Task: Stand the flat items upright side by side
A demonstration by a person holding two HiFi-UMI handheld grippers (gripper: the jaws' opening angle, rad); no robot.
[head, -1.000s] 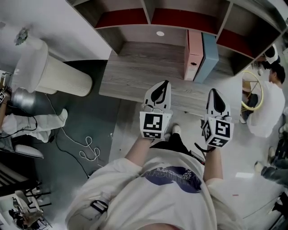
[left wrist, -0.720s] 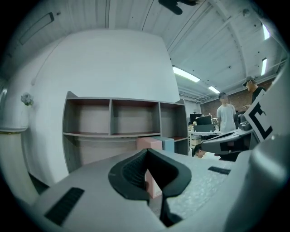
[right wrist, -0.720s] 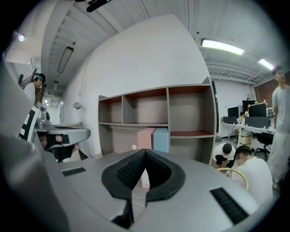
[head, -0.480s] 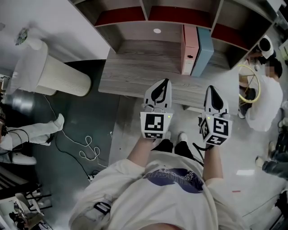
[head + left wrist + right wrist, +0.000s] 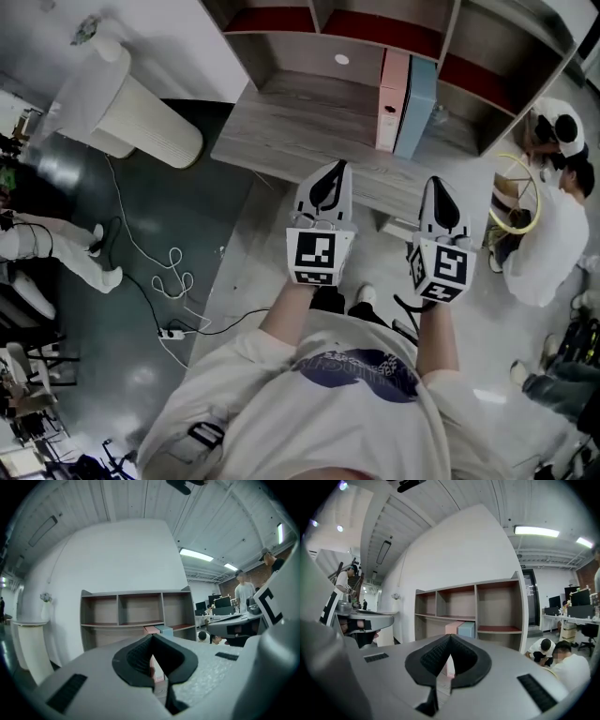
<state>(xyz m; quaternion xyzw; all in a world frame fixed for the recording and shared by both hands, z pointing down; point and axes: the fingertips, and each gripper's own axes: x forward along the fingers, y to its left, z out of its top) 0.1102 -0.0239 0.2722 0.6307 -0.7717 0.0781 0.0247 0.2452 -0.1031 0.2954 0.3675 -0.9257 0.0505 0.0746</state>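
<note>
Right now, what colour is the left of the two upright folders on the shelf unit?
Pink: the pink folder shows best in the head view.

Shelf (image 5: 454,42) stands behind tabletop (image 5: 281,141). Left folder (image 5: 391,101) and right folder (image 5: 418,105) stand upright on tabletop's right part, touching side by side. Column (image 5: 141,117) on floor, left of tabletop. Left gripper (image 5: 330,181) and right gripper (image 5: 441,197) at tabletop's near edge, apart.

- My left gripper (image 5: 339,169) is held out in front of me, jaws pressed together, nothing between them.
- My right gripper (image 5: 434,183) is level beside it, jaws together too, empty.
- My left forearm (image 5: 287,319) and right forearm (image 5: 437,334) reach forward, roughly parallel, not touching.
</note>
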